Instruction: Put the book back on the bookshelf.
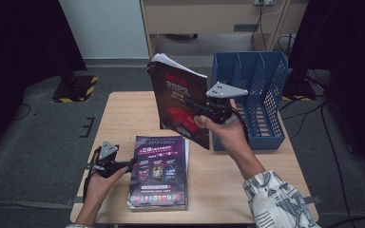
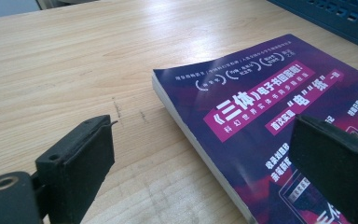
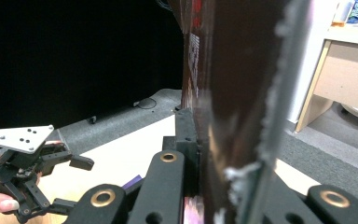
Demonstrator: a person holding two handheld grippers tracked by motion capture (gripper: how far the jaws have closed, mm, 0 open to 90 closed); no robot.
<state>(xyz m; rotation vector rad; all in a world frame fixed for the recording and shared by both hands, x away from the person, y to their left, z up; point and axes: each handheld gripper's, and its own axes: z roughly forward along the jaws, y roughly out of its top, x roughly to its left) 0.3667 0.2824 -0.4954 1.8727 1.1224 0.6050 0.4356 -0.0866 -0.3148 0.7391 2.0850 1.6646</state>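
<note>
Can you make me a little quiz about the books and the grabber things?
1. Which gripper holds the black and red book up off the table: the left gripper or the right gripper?
2. True or false: the purple book stands inside the blue file rack.
3. Are the left gripper's jaws open or shut?

Key
1. The right gripper; its jaws are clamped on the book.
2. False; it lies flat on the table, by the left gripper.
3. Open, with nothing pressed between them.
</note>
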